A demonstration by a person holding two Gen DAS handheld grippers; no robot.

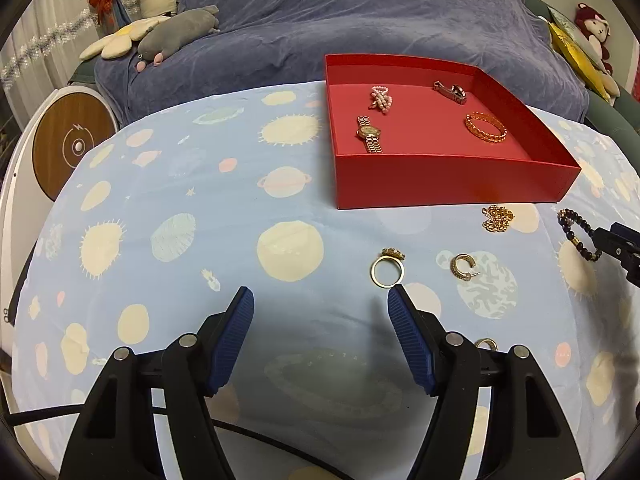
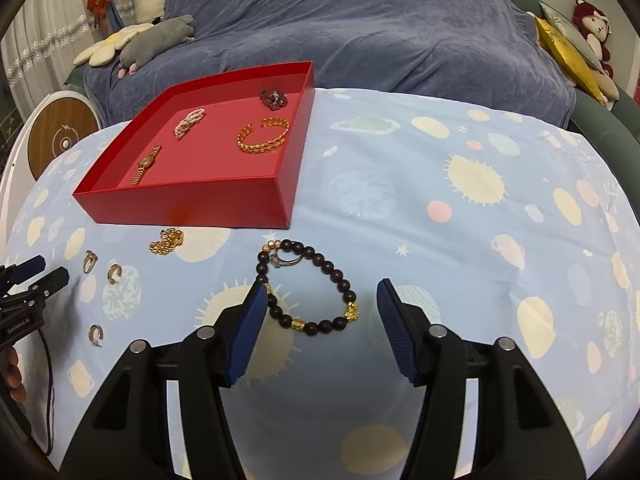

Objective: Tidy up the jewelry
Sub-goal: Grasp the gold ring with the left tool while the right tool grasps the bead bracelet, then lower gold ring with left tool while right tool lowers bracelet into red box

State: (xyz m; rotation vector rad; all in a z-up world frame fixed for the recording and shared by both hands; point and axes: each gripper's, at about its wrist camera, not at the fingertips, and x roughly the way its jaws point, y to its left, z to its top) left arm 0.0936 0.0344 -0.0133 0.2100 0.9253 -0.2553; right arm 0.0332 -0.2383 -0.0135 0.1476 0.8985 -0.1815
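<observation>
So the table's got that planet-print cloth [image 1: 168, 208] over it, and the red tray [image 1: 448, 172] sits at the far side with four pieces already in: a gold watch [image 1: 369, 135], a pink pearl piece [image 1: 380, 99], a gold cuff bangle [image 1: 485, 127] and some dark metal clip thing [image 1: 450, 90] at the back

Both grippers are wide open and holding nothing. The left gripper [image 1: 320, 300] hangs over bare cloth, with a gold ring [image 1: 387, 270] lying flat just past its right fingertip. The right gripper [image 2: 322, 294] is lined up on the dark bead bracelet [image 2: 310, 286]: the loop lies flat between the pads, nearest beads right against the left pad, its long axis running from far left to near right. A silver ring [image 2: 285, 261] rests on the bracelet's far edge, so a careless grab might drag that along

Loose bits left on the cloth: a gold chain [image 2: 167, 241] just in front of the tray, plus two gold hoop earrings [image 2: 115, 273] [image 2: 96, 334]. I'd guess the bracelet goes next, right arm being way closer
</observation>
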